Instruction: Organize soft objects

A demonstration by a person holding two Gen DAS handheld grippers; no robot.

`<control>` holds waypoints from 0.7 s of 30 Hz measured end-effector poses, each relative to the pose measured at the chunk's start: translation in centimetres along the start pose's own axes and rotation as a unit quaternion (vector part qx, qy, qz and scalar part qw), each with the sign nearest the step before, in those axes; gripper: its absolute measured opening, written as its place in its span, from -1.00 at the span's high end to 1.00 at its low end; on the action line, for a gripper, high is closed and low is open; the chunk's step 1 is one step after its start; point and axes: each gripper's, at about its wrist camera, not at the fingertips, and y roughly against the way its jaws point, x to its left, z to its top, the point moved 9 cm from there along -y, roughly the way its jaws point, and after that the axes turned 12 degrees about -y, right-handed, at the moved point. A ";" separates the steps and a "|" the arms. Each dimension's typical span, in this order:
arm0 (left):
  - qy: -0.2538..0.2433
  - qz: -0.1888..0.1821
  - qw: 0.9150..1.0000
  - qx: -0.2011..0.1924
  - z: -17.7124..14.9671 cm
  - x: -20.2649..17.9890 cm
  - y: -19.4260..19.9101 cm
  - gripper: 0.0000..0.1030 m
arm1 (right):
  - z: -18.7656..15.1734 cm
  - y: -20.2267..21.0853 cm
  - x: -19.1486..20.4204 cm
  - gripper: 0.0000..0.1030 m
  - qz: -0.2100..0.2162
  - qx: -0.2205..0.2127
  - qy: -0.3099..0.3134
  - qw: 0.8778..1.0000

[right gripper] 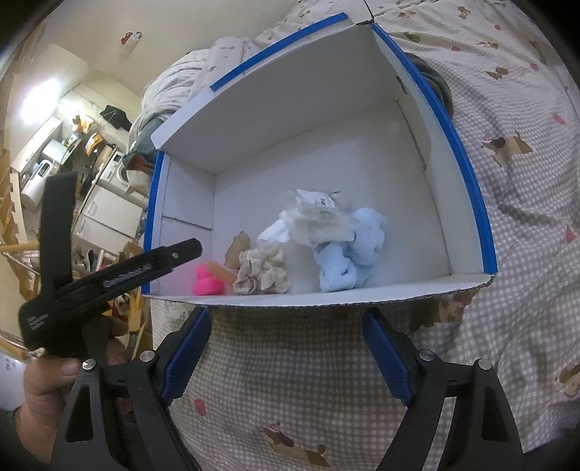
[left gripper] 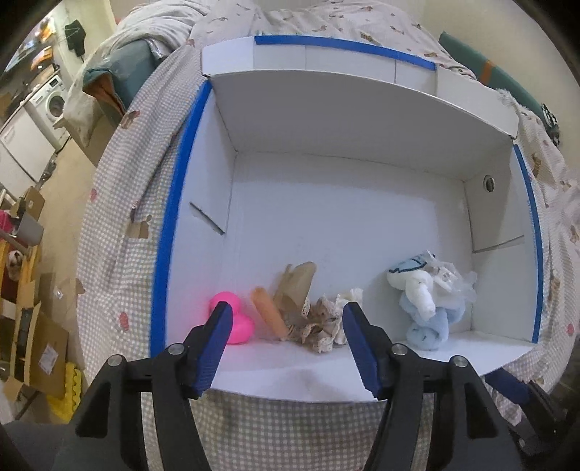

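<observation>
A white cardboard box (left gripper: pixel 326 203) with blue-taped edges sits on a checked bedspread; it also shows in the right wrist view (right gripper: pixel 326 152). Along its near wall lie a pink rubber duck (left gripper: pixel 235 322) (right gripper: pixel 207 283), an orange stick toy (left gripper: pixel 270 315) (right gripper: pixel 224 274), a beige lace scrunchie (left gripper: pixel 322 322) (right gripper: pixel 261 271) and a blue-and-white plush (left gripper: pixel 424 300) (right gripper: pixel 344 250) with clear plastic wrap. My left gripper (left gripper: pixel 286 308) is open and empty, over the box's near edge above the scrunchie. My right gripper (right gripper: pixel 286 315) is open and empty, just outside the box's near wall.
The checked bedspread (right gripper: pixel 507 217) with dog prints surrounds the box. A rumpled duvet (left gripper: pixel 319 18) lies behind it. Cardboard boxes (left gripper: pixel 32 326) and a washing machine (left gripper: pixel 50 101) stand on the floor at left. The left gripper's body (right gripper: pixel 108 279) and the holding hand (right gripper: pixel 47 384) show at the right view's left.
</observation>
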 end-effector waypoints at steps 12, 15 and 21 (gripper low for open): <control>-0.006 0.038 0.994 -0.098 -1.5 3.2 6.2 -0.16 | -1.0 0.7 1.3 -0.76 -0.010 -0.023 0.038 0.999; 0.013 0.055 0.988 -0.142 -2.3 4.8 8.3 -0.17 | -0.7 2.0 2.1 -0.76 -0.029 -0.064 0.068 0.995; 0.026 0.074 0.979 -0.191 -4.1 6.3 11.2 -0.45 | 0.5 5.0 3.7 -0.76 -0.051 -0.147 0.112 0.981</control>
